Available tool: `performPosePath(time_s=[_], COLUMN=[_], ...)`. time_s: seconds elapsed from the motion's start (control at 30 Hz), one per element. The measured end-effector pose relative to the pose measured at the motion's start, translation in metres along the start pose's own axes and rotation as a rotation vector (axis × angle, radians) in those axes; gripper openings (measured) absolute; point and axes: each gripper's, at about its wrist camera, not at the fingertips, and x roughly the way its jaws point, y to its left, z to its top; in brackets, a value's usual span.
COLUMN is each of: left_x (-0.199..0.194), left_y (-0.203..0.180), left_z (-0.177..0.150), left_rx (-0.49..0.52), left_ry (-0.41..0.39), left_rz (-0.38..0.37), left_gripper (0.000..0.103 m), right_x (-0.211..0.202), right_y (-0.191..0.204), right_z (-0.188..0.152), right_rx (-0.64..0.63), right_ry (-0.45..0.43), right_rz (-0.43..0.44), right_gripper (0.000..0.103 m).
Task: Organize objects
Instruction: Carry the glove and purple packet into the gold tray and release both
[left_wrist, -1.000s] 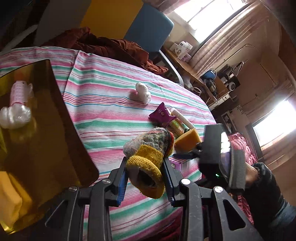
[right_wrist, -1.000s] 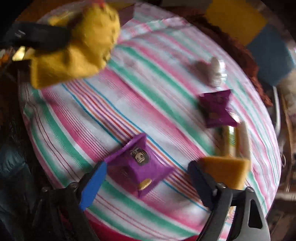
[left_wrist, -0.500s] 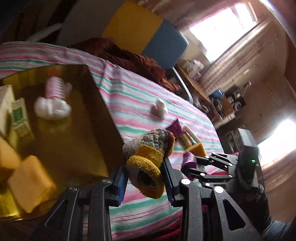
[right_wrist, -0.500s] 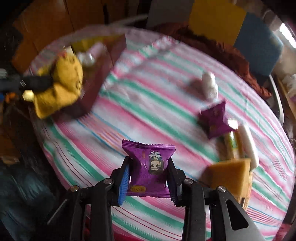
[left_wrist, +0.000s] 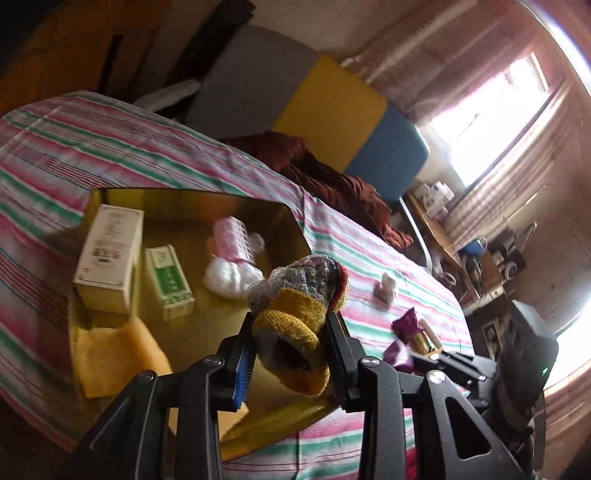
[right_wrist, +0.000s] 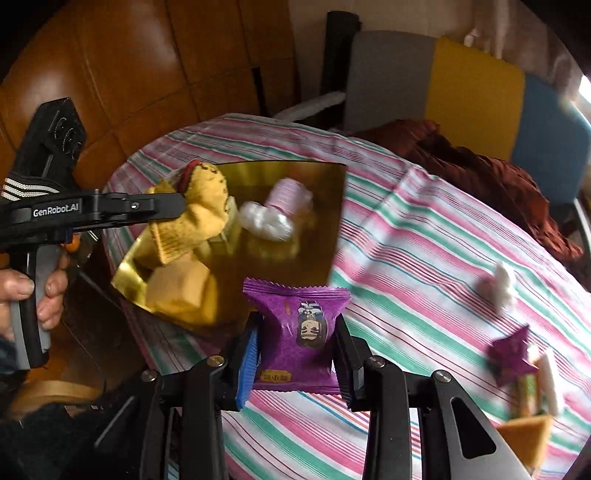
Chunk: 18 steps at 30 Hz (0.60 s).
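My left gripper (left_wrist: 290, 354) is shut on a yellow and grey knitted sock (left_wrist: 299, 314) and holds it over the near edge of the gold tray (left_wrist: 229, 328). The sock also shows in the right wrist view (right_wrist: 195, 218) above the tray (right_wrist: 325, 206). My right gripper (right_wrist: 297, 354) is shut on a purple snack packet (right_wrist: 301, 332), held above the striped tablecloth just right of the tray. In the tray lie a cream box (left_wrist: 109, 254), a green and white box (left_wrist: 170, 282), a pink and white bundle (left_wrist: 234, 258) and a yellow sponge (left_wrist: 110, 354).
On the striped tablecloth (right_wrist: 424, 258) to the right lie a white bundle (right_wrist: 502, 286), another purple packet (right_wrist: 511, 350), a tube (right_wrist: 550, 380) and a yellow sponge (right_wrist: 528, 435). A brown cloth (right_wrist: 480, 162) lies at the far edge, with a grey, yellow and blue chair (right_wrist: 472, 85) behind.
My right gripper closed on the purple packet, lifted it off the cloth and moved toward the tray. My left gripper carried the sock left over the tray.
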Motion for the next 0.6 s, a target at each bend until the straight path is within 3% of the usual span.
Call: performPosePath(time_s=[0.3,0.37,0.5,0.6], left_x=[0.000,0.005,0.015,0.015], left_y=[0.029,0.037,0.052,0.061], left_z=[-0.005,-0.008,-0.020,-0.028], left_rx=[-0.038,-0.056,-0.098,-0.121], left_ry=[0.010,0.024,0.069,0.080], left_rz=[0.043,0.063,0.082,0.082], left_gripper=[0.035,0.041,0.047,0.047], right_x=[0.056,0.064,0.070,0.073], right_y=[0.036,0.037,0.042,0.044], right_z=[0.010,0.007,0.001,-0.004], right_rx=[-0.005,0.016,0.039,0.043], right_ry=[0.073,0.082,0.086,0.098], right_rz=[0.049,0.070,0.123,0.128], right_gripper=[0.038,0.039,0.057,0.057])
